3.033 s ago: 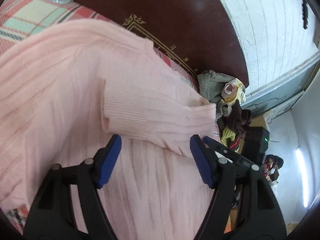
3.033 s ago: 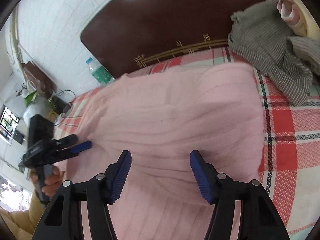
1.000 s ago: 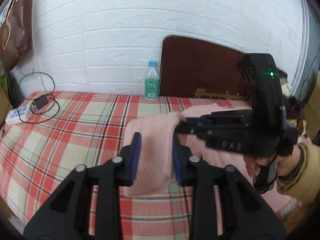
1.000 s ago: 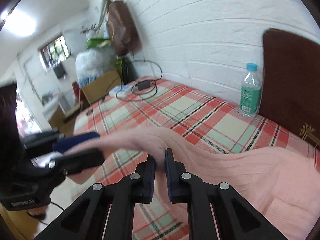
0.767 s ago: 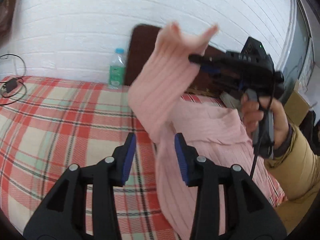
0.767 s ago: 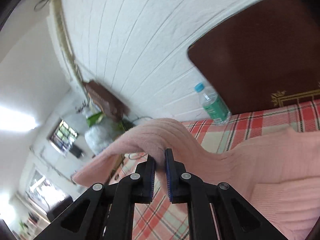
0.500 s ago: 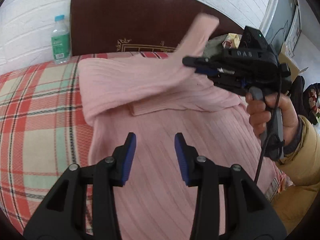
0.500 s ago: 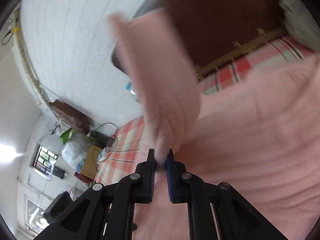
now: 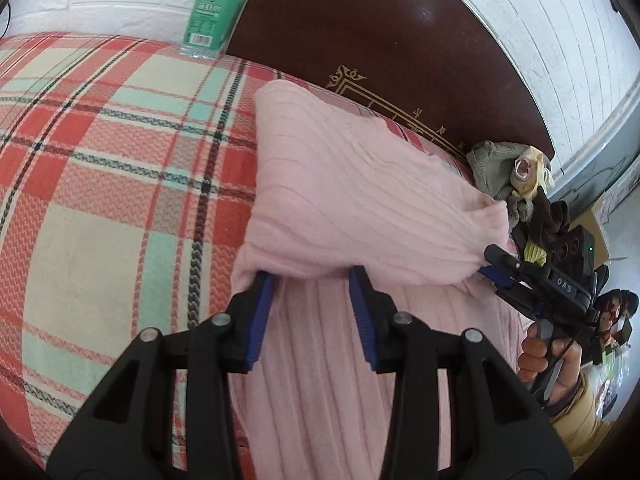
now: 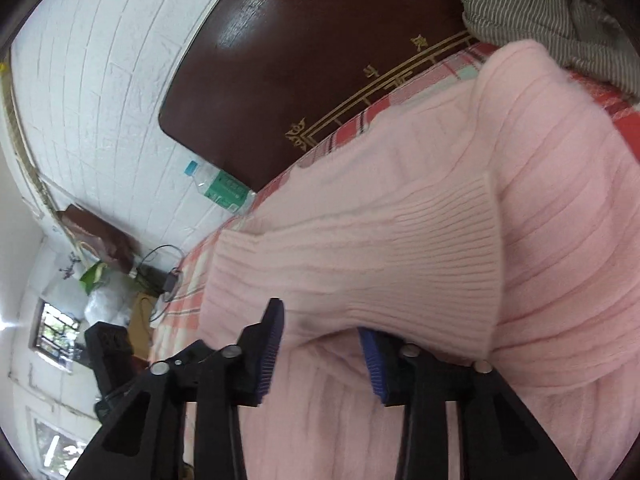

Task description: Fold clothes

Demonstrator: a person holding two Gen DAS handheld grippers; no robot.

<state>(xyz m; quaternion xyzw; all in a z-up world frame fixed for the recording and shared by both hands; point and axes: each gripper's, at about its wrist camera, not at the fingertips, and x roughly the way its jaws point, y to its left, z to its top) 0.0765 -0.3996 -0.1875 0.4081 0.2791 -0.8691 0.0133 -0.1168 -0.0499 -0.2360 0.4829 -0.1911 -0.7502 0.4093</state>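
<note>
A pink ribbed sweater (image 9: 344, 208) lies on the plaid bed cover (image 9: 100, 168), with a sleeve folded across its body. My left gripper (image 9: 310, 300) is open, its blue pads at the sleeve's near fold edge. My right gripper (image 10: 320, 354) is open just below the sleeve's ribbed cuff (image 10: 400, 256), which lies flat on the sweater (image 10: 560, 240). In the left wrist view the right gripper (image 9: 496, 270) sits at the sleeve's right end, held by a hand.
A dark wooden headboard (image 9: 380, 40) stands behind the bed. A water bottle (image 9: 210, 12) stands by the white brick wall. A pile of other clothes (image 9: 516, 176) lies at the bed's right, also in the right wrist view (image 10: 540, 8).
The right gripper carried the sleeve over the sweater's body, laid it down and opened. The left gripper moved in close to the sleeve's fold and stays open.
</note>
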